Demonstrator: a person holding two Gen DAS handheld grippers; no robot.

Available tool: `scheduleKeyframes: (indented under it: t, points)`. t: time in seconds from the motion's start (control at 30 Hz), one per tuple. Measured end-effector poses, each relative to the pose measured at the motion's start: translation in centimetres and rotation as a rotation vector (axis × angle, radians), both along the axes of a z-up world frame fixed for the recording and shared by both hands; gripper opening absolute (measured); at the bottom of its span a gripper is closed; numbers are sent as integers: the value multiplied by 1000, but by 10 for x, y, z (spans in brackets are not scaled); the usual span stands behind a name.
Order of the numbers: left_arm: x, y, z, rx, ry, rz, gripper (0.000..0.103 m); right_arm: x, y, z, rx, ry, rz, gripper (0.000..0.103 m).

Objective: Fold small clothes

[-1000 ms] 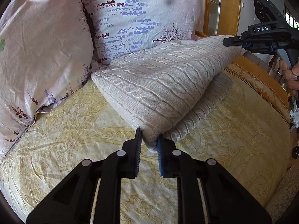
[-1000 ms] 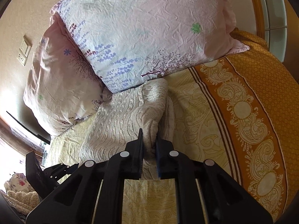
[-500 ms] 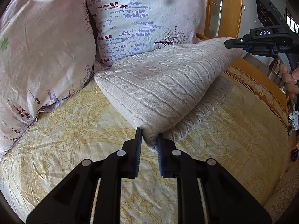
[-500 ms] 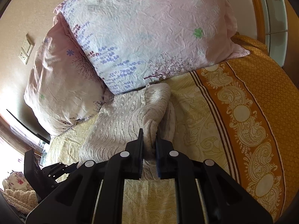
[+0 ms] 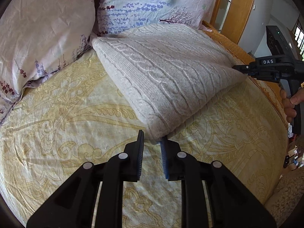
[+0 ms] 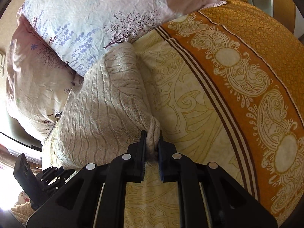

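Note:
A cream cable-knit sweater (image 5: 165, 72) lies folded over on a yellow patterned bedspread (image 5: 72, 125). My left gripper (image 5: 152, 142) is shut on its near corner. My right gripper (image 6: 152, 140) is shut on the other corner of the sweater (image 6: 106, 102) and holds it just above the bed. The right gripper also shows in the left wrist view (image 5: 247, 69), at the sweater's far right corner. The left gripper shows in the right wrist view (image 6: 49, 174), at the lower left.
Two floral pillows (image 5: 43, 38) (image 5: 152, 1) stand against the head of the bed, right behind the sweater. An orange paisley border (image 6: 252, 87) runs along the bed's edge. A wooden frame (image 5: 239, 9) stands behind the bed.
Both grippers have carried the held corners of the sweater down and toward me, so the folded sweater now lies lower and flatter on the bedspread. Both grips stay shut.

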State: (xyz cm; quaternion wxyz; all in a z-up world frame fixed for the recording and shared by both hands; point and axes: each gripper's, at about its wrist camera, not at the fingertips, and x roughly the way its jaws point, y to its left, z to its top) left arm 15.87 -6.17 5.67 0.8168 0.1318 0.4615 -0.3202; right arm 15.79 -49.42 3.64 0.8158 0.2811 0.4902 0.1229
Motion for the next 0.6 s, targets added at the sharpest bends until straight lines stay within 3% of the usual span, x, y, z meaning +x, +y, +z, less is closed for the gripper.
scheduleKeyframes:
  t: [0.07, 0.13, 0.2, 0.23, 0.37, 0.6]
  points:
    - [-1, 5, 7, -35, 16, -21, 26, 1, -3, 10, 22, -25, 21, 12]
    - [-6, 14, 20, -73, 16, -50, 47, 2, -14, 25, 65, -64, 4, 20]
    - [-9, 22, 38, -107, -15, -65, 65, 10, -25, 41, 84, -105, -26, 48]
    - [-9, 22, 47, -117, -31, -68, 68, 17, -29, 47, 96, -118, -37, 52]
    - [14, 0, 75, -100, -89, 12, 94, 61, -23, 51, 136, -75, -39, 52]
    - [73, -56, 63, 66, -4, 198, 99, 110, 1, 28, 174, 36, -37, 52]
